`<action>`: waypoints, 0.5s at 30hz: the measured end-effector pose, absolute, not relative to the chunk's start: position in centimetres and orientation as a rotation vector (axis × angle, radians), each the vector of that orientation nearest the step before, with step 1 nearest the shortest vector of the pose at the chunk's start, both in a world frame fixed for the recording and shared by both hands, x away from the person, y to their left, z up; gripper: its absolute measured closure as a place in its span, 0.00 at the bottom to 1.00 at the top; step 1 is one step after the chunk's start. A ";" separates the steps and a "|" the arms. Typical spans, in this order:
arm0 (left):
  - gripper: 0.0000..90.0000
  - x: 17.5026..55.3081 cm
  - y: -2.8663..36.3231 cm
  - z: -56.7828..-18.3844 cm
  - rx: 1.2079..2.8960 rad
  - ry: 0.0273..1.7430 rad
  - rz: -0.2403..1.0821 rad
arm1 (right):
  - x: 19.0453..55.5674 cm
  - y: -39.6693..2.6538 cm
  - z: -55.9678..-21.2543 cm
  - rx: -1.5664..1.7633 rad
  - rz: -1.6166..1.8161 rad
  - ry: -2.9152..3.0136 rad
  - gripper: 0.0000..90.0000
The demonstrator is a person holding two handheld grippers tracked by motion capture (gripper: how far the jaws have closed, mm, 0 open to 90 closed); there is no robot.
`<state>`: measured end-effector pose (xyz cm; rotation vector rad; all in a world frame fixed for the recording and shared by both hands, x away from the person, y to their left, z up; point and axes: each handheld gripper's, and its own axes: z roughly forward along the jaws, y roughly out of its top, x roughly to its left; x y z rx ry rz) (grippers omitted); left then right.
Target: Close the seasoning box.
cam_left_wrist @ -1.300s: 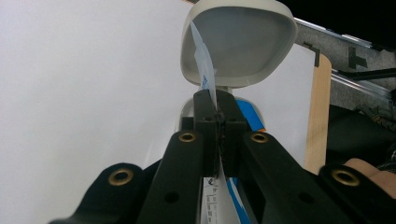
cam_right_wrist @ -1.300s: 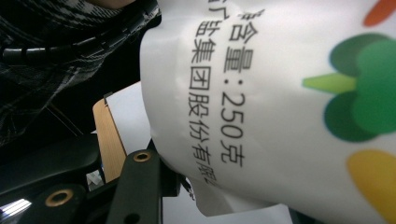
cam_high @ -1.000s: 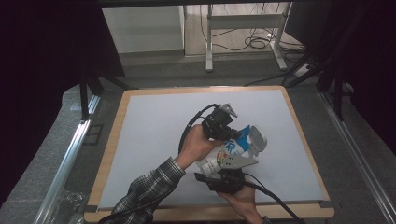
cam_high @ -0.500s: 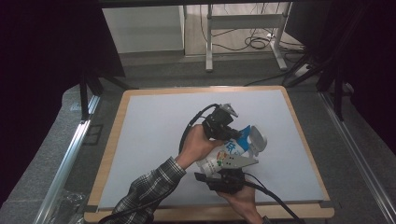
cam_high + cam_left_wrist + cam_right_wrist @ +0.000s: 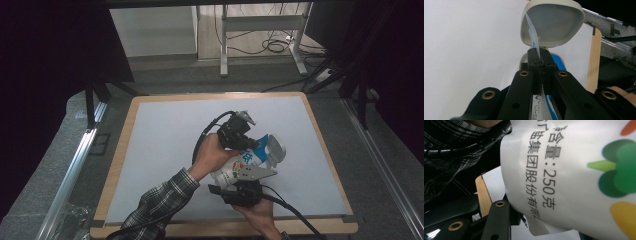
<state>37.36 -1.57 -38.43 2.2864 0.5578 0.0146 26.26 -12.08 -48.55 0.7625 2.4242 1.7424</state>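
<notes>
On the white packet (image 5: 579, 177), in the right gripper view, black Chinese print runs sideways: one line ends "含量:250克", the next reads "盐集团股份有限", cut off at the fold. Beside it stand green, yellow and orange blob shapes. In the high view the packet's blue lettering is too small to read.

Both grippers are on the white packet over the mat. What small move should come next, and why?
Probably a gentle tilt of the packet toward the white dish. The left gripper is shut on the packet's thin top edge, which points into the dish just beyond it, while the right gripper holds the packet's lower end. Both look set, so tipping seems the likely next step.
</notes>
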 end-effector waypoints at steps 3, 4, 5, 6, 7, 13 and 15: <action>0.99 37.4 -1.6 -38.4 2.285 0.561 0.014 | 26.3 -12.1 -48.5 0.766 1.744 2.423 0.66; 0.99 37.4 -1.6 -38.4 2.285 0.562 0.015 | 26.3 -12.1 -48.5 0.766 1.744 2.423 0.66; 0.99 37.4 -1.6 -38.4 2.285 0.562 0.016 | 26.3 -12.1 -48.5 0.765 1.744 2.422 0.66; 0.99 37.4 -1.6 -38.4 2.285 0.563 0.016 | 26.3 -12.1 -48.5 0.765 1.745 2.422 0.66; 0.99 37.4 -1.6 -38.4 2.285 0.564 0.017 | 26.3 -12.1 -48.5 0.763 1.745 2.422 0.66; 0.99 37.3 -1.7 -38.3 2.285 0.569 0.019 | 26.3 -12.1 -48.5 0.764 1.749 2.419 0.66; 0.99 37.4 -1.7 -38.3 2.289 0.568 0.020 | 26.3 -12.1 -48.5 0.766 1.753 2.418 0.66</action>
